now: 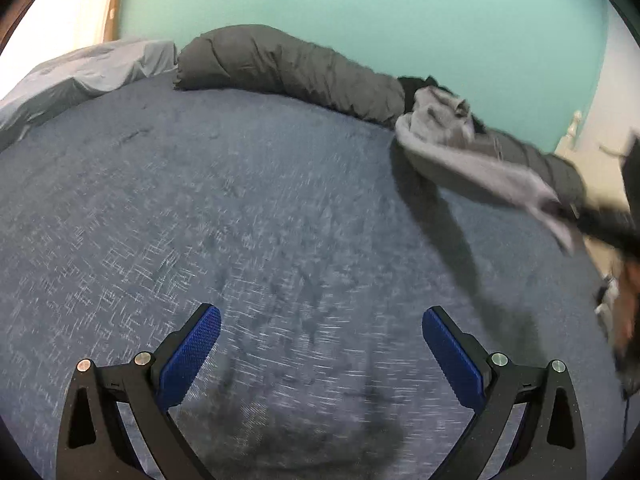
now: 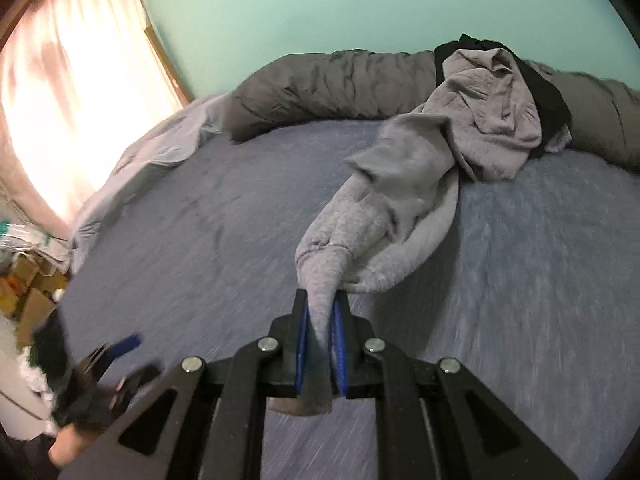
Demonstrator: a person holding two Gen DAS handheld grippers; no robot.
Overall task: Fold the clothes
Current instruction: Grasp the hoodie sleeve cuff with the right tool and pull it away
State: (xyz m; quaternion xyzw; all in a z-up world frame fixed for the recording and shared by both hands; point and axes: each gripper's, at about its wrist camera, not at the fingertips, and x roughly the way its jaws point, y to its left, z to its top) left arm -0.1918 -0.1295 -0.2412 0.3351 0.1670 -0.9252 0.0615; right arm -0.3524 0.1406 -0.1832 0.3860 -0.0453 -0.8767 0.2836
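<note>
1. The crumpled grey fleece sweatshirt point(image 2: 404, 184) lies on the blue woven bedspread point(image 2: 200, 220), trailing from the dark rolled duvet point(image 2: 320, 80).
2. The right gripper point(image 2: 320, 344) pinches one thin end; it could slip free.
3. The left gripper point(image 1: 320, 344) gapes empty, so the sweatshirt may drag bunched.

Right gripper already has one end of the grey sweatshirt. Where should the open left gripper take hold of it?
Probably the loose folded edge of the grey sweatshirt on the blue bedcover, beside the right gripper. Bring the left gripper in low from the open bed side; the far bulk is heaped against the rolled dark duvet.
</note>
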